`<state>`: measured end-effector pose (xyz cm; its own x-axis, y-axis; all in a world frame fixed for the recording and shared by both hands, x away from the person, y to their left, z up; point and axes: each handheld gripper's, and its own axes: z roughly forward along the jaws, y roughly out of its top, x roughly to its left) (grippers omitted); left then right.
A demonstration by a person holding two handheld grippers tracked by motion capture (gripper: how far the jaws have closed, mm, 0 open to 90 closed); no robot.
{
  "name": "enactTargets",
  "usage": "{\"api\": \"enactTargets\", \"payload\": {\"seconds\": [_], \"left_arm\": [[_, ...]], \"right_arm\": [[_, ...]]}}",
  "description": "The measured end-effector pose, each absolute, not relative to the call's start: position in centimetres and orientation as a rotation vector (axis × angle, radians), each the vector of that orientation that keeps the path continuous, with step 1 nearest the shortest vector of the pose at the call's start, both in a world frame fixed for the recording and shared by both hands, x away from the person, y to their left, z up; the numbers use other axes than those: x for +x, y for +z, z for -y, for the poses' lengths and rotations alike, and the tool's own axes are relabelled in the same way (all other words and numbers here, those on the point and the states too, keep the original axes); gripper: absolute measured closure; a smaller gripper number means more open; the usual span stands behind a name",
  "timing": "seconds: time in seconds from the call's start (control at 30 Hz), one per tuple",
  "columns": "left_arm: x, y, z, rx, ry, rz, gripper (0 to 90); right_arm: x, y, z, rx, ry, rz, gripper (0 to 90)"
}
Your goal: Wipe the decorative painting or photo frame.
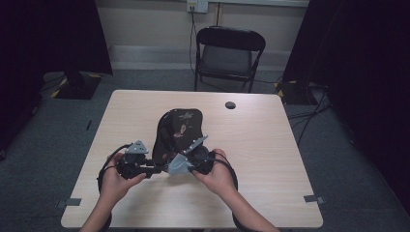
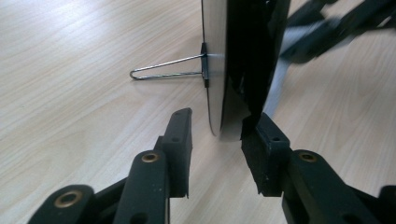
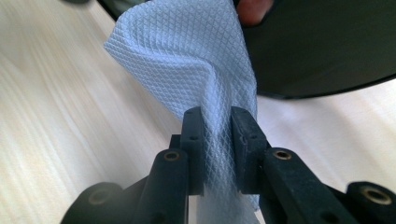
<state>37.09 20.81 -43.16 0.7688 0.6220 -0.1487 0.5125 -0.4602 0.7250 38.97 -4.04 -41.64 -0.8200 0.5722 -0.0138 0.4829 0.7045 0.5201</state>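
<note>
The right gripper (image 3: pixel 217 122) has its jaws clenched on a white wipe (image 3: pixel 196 60) beside the dark mirror (image 2: pixel 247 60) (propped on a wire stand (image 2: pixel 163 70)); the left gripper (image 2: pixel 217 128) has its jaws released, straddling the mirror's edge on the bench (image 1: pixel 270 145).

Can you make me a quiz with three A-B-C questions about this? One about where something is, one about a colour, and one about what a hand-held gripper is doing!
1. Where is the chair compared with the table?
A. on top of it
B. beyond its far edge
C. lying under it

2. What colour is the cloth?
A. white
B. red
C. green

3. What is the right hand-held gripper doing?
A. open, holding nothing
B. shut on the cloth
C. shut on a spoon

Answers:
1 B, it stands on the floor past the far edge.
2 A, the quilted cloth looks white.
3 B, both jaws pinch the cloth between them.
</note>
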Motion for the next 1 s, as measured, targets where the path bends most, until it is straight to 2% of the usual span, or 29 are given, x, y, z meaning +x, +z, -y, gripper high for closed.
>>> {"api": "enactTargets", "payload": {"seconds": [0.23, 0.33, 0.47, 0.57, 0.77, 1.0], "left_arm": [[36.8, -43.2, -21.1, 2.175, 0.174, -0.843, 60.1], [36.7, -43.2, -21.2, 2.180, 0.178, -0.845, 60.2], [36.6, -43.2, -21.3, 2.182, 0.176, -0.842, 61.0], [36.5, -43.2, -21.3, 2.197, 0.174, -0.824, 64.9], [36.6, -43.2, -21.5, 2.198, 0.160, -0.825, 75.1], [36.6, -43.3, -21.2, 2.205, 0.160, -0.806, 77.2]], "right_arm": [[38.9, -37.4, 4.0, 0.827, 0.852, -2.678, 77.3], [39.0, -36.6, 3.9, 0.810, 0.862, -2.668, 77.3], [39.1, -35.1, 3.2, 0.798, 0.879, -2.653, 77.4], [39.1, -34.4, 2.8, 0.796, 0.902, -2.642, 77.3], [39.0, -33.7, 2.0, 0.779, 0.923, -2.645, 77.3], [38.7, -34.7, 1.4, 0.772, 0.919, -2.671, 77.3]]}}
